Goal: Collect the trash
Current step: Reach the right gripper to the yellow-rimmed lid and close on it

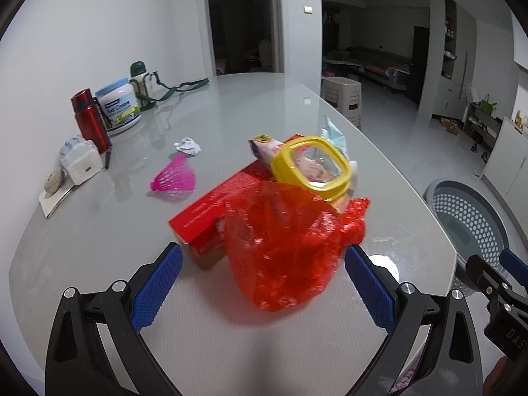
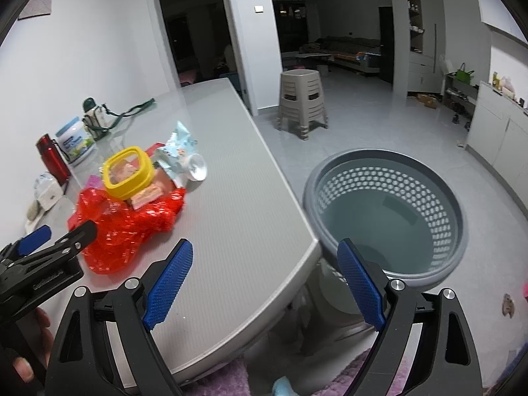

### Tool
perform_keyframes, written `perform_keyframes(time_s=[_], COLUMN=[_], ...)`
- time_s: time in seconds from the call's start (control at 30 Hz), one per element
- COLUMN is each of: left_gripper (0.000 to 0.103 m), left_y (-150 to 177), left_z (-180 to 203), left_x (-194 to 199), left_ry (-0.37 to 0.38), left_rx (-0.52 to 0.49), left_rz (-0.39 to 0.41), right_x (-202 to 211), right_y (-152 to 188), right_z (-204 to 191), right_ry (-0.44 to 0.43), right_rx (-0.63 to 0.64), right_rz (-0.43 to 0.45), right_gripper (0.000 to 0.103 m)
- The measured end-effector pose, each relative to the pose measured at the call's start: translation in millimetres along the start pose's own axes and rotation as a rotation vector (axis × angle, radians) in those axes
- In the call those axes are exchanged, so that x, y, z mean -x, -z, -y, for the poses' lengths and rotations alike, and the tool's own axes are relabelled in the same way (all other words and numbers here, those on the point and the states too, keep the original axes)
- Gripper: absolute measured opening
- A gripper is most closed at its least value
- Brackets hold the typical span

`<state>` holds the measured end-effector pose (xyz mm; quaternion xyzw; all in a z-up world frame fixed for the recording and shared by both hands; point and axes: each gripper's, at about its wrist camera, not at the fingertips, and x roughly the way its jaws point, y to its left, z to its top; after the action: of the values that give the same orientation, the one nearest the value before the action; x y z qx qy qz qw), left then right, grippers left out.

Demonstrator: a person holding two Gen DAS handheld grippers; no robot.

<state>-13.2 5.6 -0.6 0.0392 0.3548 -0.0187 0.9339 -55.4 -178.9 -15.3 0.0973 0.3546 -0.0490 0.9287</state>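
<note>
Left tool (image 1: 264, 277): blue textured fingers spread wide, nothing pinched, low in the left wrist frame. Crumpled red translucent plastic bag (image 1: 283, 247) sits between and just ahead of the fingers on the grey matte surface (image 1: 99, 231); cannot tell if either finger touches it. Behind the bag, frame centre: flat red cardboard box (image 1: 214, 204), partly under the bag. On top of the pile a yellow-rimmed square clear plastic lid (image 1: 312, 168), resting over a pink-and-white printed snack wrapper (image 1: 267, 147). Light blue foil packet (image 1: 333, 132) just behind the lid. Left of the pile, apart from it: pink plastic shuttlecock (image 1: 175, 178) on its side, and past it a small crumpled white paper ball (image 1: 187, 146). Upper left of frame: red metal bottle (image 1: 90, 120), white tub with pale blue lid (image 1: 120, 105), green-capped flask with strap (image 1: 140, 82), white tissue pack (image 1: 81, 161).

Right tool (image 2: 265, 283): blue fingers spread, holding nothing, hovering over the near right edge of the surface. Grey perforated round plastic basket (image 2: 389, 211) on the floor, right of the surface, seen from above at frame centre-right; nothing visible inside. Trash pile lies left of centre in this view. Stacked beige plastic stools (image 2: 302, 102) on the floor beyond. A person's fingers show at lower left.
</note>
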Motion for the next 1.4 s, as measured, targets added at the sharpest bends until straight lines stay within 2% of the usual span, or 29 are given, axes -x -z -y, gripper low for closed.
perform_keyframes(time_s=[0.4,0.8,1.13,1.4], left_gripper=[0.097,0.097,0.097,0.097], left_y=[-5.4,-10.2,-10.9,-8.5], left_z=[-57.2,-87.6,-107.9,-120.5], left_x=[-0.9,-14.5,-28.5,-29.0], left_ry=[-0.078,-0.094,-0.096,-0.054], left_rx=[0.072,0.119,0.137,0.185], left_rz=[0.007,-0.004,-0.021,-0.008], right_x=[-25.1,-71.7,-109.9,-123.3], right_y=[-11.7,-60.9,-77.1,-79.4], right_z=[-35.9,-92.9,-124.9,-135.5], right_ry=[-0.145,-0.272,-0.294,-0.282], right_rx=[0.071,0.162,0.210,0.231], right_rz=[-0.026,-0.040,-0.103,-0.130], right_gripper=[0.085,0.085,0.085,0.085])
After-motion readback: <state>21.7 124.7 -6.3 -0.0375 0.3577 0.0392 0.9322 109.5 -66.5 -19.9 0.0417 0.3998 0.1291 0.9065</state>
